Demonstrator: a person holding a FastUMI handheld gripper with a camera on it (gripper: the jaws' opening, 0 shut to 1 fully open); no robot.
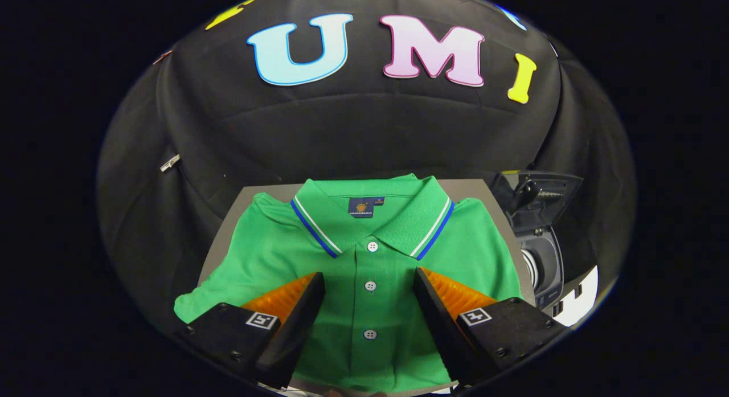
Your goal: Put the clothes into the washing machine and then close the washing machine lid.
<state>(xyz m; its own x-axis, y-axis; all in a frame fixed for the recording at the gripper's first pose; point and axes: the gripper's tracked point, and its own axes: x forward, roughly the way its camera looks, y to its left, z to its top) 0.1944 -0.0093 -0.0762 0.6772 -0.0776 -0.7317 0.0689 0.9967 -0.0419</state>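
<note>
A green polo shirt (364, 254) lies flat on a grey board (236, 215), collar away from me, with blue and white collar stripes and a row of white buttons. My gripper (369, 283) hovers over the shirt's chest, open, its two fingers standing wide apart on either side of the button placket. Nothing is held between them. To the right of the board sits the washing machine (541, 254), small and dark grey, with its lid (535, 197) raised and the drum opening showing.
Black cloth hangs behind and around the board. A small metal clip (170, 163) is pinned on the cloth to the far left. A white patch (578, 303) shows below the machine.
</note>
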